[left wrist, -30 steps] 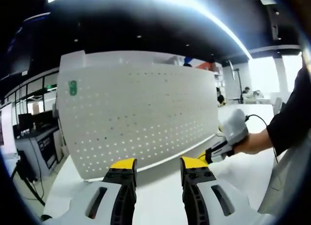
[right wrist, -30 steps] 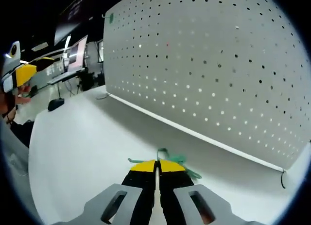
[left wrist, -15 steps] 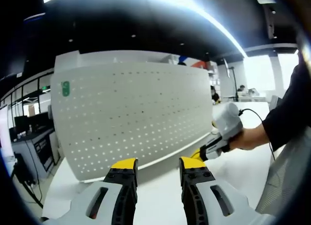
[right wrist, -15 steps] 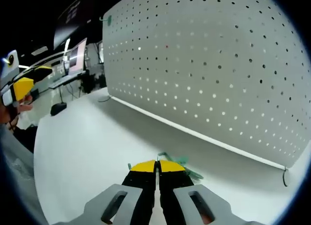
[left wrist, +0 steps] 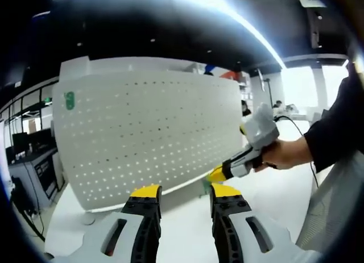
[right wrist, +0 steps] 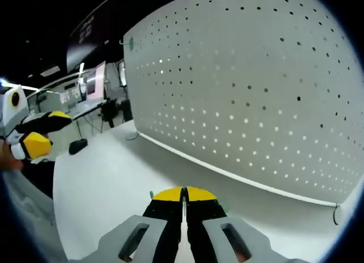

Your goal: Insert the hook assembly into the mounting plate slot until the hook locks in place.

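Above the white bench (right wrist: 102, 183), the right gripper (right wrist: 183, 193) clamps a green hook (left wrist: 205, 186) before the perforated mounting plate (left wrist: 142, 132), while the left gripper's (left wrist: 183, 190) jaws stand apart.

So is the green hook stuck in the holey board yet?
Not yet. Done: the right tongs are shut on the green hook and hold it off the table. Now they carry it near the pegboard. Left: pushing it into a hole until it locks. The left tongs are open.
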Demonstrator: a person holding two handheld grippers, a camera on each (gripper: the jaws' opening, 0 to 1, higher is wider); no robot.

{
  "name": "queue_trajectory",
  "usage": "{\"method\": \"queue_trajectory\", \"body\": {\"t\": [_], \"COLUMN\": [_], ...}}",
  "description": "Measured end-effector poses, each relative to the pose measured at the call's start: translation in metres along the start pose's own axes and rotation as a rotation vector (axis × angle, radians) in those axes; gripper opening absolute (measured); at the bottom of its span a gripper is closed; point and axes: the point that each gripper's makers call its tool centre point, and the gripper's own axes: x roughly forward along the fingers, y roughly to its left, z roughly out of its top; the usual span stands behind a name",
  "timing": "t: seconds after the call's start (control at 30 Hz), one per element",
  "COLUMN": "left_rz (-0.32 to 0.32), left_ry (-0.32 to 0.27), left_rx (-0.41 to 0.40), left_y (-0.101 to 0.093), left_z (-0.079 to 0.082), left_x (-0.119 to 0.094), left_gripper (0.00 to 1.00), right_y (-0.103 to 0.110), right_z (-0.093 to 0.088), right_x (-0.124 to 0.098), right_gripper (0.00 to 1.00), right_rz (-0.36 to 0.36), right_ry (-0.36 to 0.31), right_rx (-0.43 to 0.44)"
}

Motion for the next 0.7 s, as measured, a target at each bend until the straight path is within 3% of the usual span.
{"method": "queue_trajectory", "body": {"t": [0.37,0.7], "left_rz": [-0.019,-0.012], "left_ry": [0.017,0.042], "left_rx": [0.007,0.000], "left_y": [-0.003,-0.001], "left_z": [0.000,-0.001], "left_x": [0.009,0.021], "left_gripper": [0.28,0.24], "right_y": [0.031,0.060], "right_z": [0.040,0.071], "right_x": [-0.009,-0.020], "right_gripper": [0.00,0.00], "right_rz": [0.080,0.138], "right_ry": [-0.079,-0.137], "right_rx": [0.025,-0.013]}}
